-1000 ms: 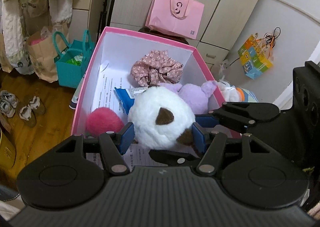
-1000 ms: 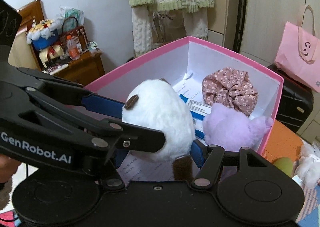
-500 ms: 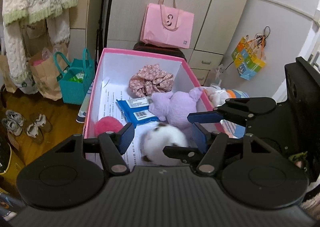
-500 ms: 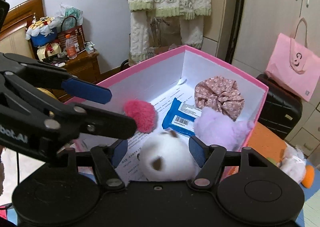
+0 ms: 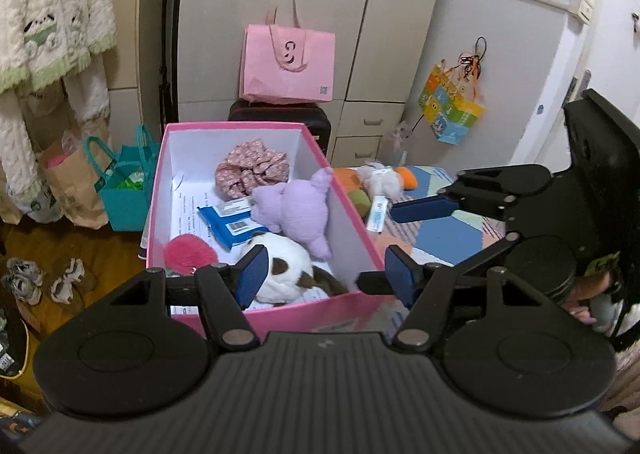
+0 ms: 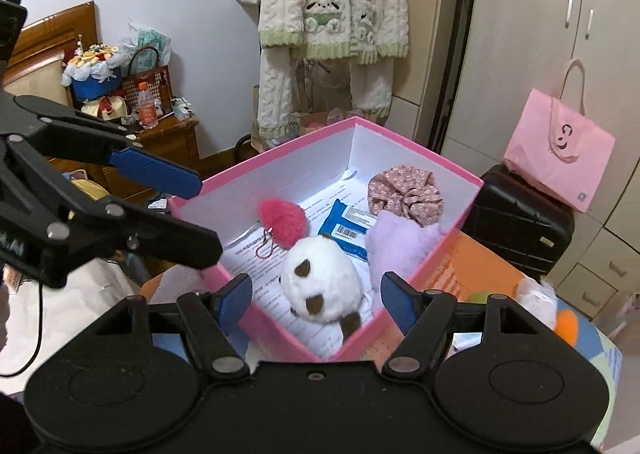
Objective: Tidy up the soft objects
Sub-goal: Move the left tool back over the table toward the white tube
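Hovering above the near end of the pink box (image 5: 280, 314), the left gripper (image 5: 324, 280) has its blue pads spread apart with nothing between them. The right gripper (image 6: 316, 302) hangs over the near corner of the same box (image 6: 276, 330); its jaws are opening, and no object is pressed by either pad.

Box contents, near end to far end:
- White plush with brown patches (image 5: 284, 270) lying loose on the printed paper lining, at the near end, free of both grippers; also seen from the right wrist (image 6: 320, 282).
- Pink pompom (image 5: 188, 252) beside the white plush, against the box's left wall, with a small chain attached (image 6: 264, 248).
- Lilac plush (image 5: 296, 210) just past the white plush, leaning on the box's right wall.
- Blue packet (image 5: 230, 224) flat on the lining at mid-box, touching the lilac plush.
- Floral fabric piece (image 5: 252, 172) bunched at the far end.

Outside the box, to its right, a white and orange plush (image 5: 384, 182) lies on a patterned surface (image 5: 448, 234).

Beyond the box's far end, a dark suitcase (image 5: 280, 112) carries a pink tote bag (image 5: 290, 62)
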